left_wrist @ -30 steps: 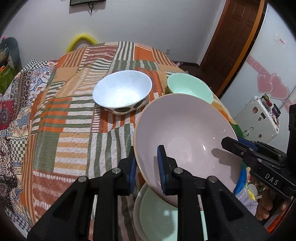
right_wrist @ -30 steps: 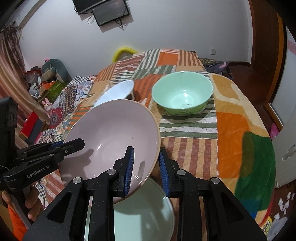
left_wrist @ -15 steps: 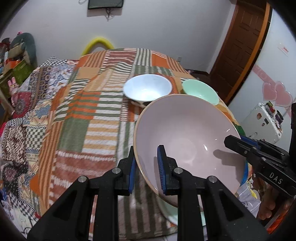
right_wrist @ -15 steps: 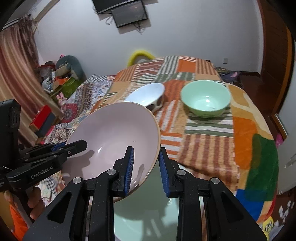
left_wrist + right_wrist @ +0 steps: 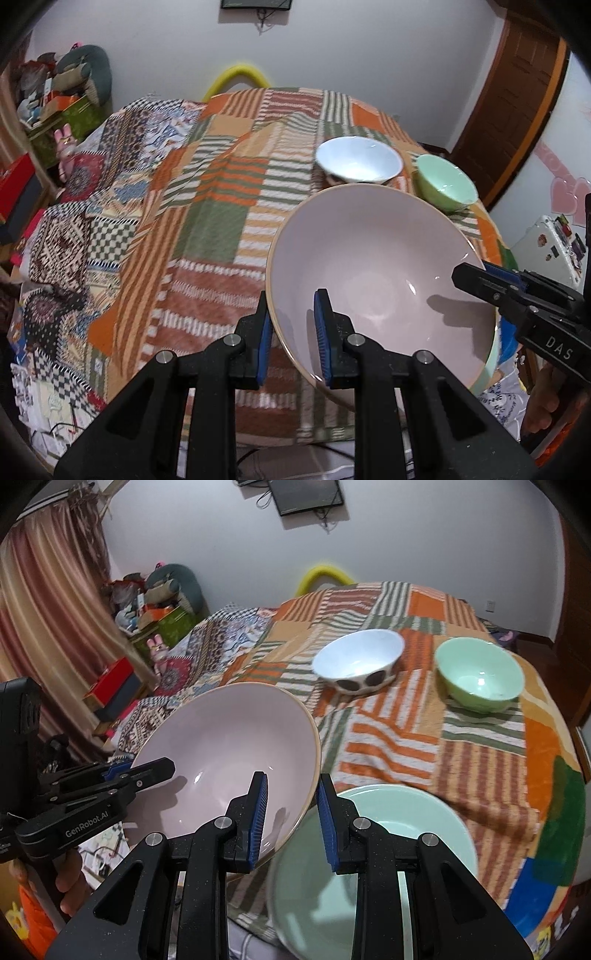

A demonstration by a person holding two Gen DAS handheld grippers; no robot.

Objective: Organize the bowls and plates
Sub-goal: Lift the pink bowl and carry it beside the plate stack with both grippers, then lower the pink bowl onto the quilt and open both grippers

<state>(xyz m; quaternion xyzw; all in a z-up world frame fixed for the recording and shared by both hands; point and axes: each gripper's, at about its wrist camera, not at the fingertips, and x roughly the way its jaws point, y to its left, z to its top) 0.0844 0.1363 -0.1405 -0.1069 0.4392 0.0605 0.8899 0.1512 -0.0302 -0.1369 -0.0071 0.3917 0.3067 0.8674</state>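
Both tools grip the pink plate's rim: left tool (image 5: pixel 291 332) on its left edge, right tool (image 5: pixel 291 812) on its right, held tilted above the green plate (image 5: pixel 373 856). Beyond, on the counter (image 5: pixel 480 753), sit a white bowl (image 5: pixel 358 662) and a green bowl (image 5: pixel 480 674).

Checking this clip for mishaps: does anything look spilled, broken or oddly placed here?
No spill or damage shows. The pink plate is tilted in the air, with both grippers (left, right) on opposite rims. The green plate overhangs the table edge.
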